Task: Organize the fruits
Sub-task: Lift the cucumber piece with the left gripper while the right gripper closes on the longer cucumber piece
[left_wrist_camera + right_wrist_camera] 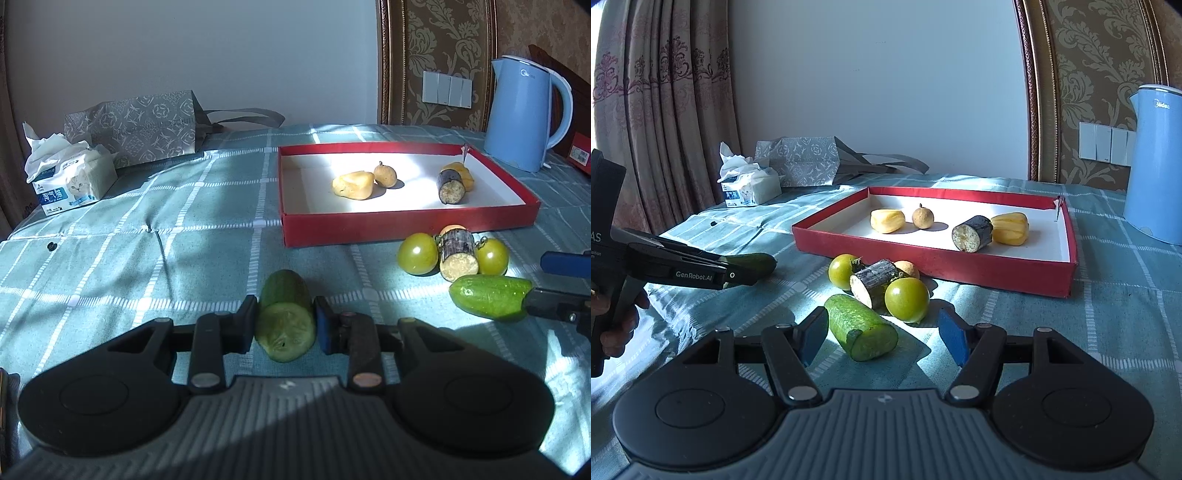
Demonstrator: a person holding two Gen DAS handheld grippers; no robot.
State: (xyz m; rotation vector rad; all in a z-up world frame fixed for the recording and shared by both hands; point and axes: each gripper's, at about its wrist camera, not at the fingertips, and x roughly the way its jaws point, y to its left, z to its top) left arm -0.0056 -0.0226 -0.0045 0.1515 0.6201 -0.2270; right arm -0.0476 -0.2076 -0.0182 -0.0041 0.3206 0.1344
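A table covered with a teal checked cloth (155,206) carries a shallow red tray (406,225) with a white floor. Sunlight falls across it.

Inside the tray lie four pieces. A yellow lumpy fruit (352,185) sits near the middle, with a small round brown fruit (385,175) touching its far right side. Toward the tray's right end a dark-skinned stub with a pale cut end (451,186) leans against another yellow fruit (466,173).

Just in front of the tray's right part sits a cluster on the cloth: two green tomatoes (418,253) (492,256) with a second dark-skinned stub (458,254) between them, and a small round brown fruit (908,268) tucked behind, nearest the tray wall.

The left tool (285,325) is in front of the tray's left end, clamped on a cut piece of cucumber (286,317), cut face toward the camera, both pads pressing its sides.

The right tool (882,334) is in front of the cluster, jaws apart. A second cucumber piece (862,326) lies on the cloth between the pads; the left pad is just beside it, the right pad well clear.

Behind the tray's left end stand a tissue pack (72,181) and a grey patterned bag (136,127). A blue kettle (524,114) stands behind the tray's right end.
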